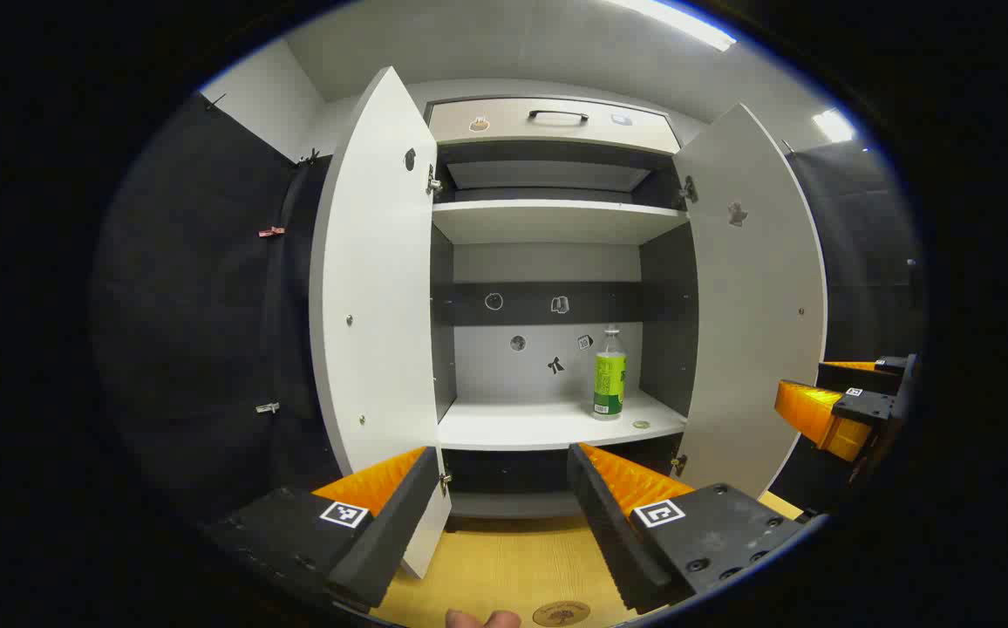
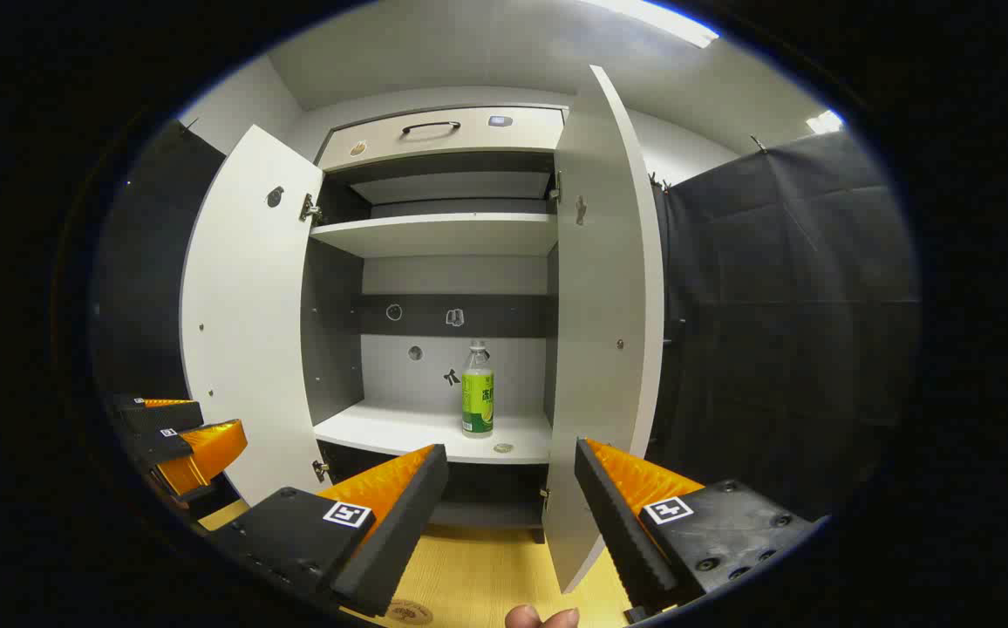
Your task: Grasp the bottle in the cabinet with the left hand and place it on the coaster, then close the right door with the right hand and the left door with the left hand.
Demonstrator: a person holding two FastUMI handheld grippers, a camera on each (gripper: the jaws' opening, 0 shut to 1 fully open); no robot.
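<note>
Bottle: the bottle [image 1: 609, 373] stands upright on the cabinet's lower shelf [image 1: 521, 426], near the shelf's right end and close to the right side wall, so it can be reached from the open front.
Doors: the left door [image 1: 373, 288] and right door [image 1: 752, 296] both stand swung wide, leaving the opening free.
Left gripper: the left gripper [image 1: 504, 501] is held well short of the shelf, fingers apart and empty, aimed at the opening for the reach.
Right gripper: the right gripper [image 2: 511, 506] has its fingers apart and empty, facing the right door's edge, likely waiting its turn.
Coaster: a round coaster [image 1: 561, 613] lies on the wooden counter [image 1: 504, 567] at its near edge, below the shelf.
</note>
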